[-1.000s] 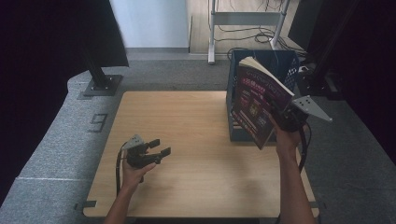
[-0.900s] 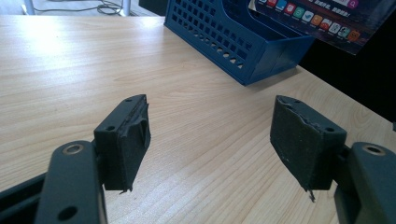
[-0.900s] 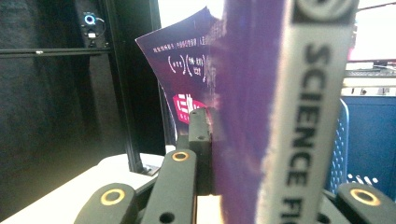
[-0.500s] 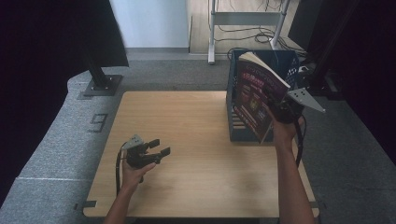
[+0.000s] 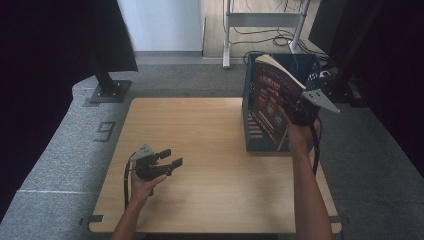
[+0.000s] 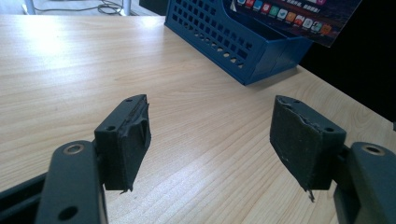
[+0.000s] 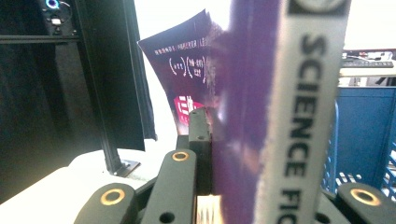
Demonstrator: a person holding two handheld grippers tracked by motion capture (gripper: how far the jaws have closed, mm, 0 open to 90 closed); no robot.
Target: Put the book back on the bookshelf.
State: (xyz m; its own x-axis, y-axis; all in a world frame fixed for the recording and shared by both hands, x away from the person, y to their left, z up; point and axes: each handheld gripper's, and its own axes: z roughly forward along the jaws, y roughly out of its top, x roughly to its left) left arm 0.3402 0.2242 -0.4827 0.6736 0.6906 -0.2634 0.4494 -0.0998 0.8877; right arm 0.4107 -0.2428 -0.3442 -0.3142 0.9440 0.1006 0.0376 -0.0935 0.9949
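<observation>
Swung upright since a second ago, the purple-covered paperback book, pinched in the right tongs, hangs above the blue perforated plastic file box for lowering in, while the left tongs rest spread over the table.

The bench has wide bare wood at its left, middle and near side, so a gripper can pass freely there. The only obstacle on it is the blue crate, which stands at the far right edge. Over the crate, the book is held tilted by the right gripper and blocks the way in from above. The left gripper rests low near the front left, its jaws apart, well apart from the crate.
</observation>
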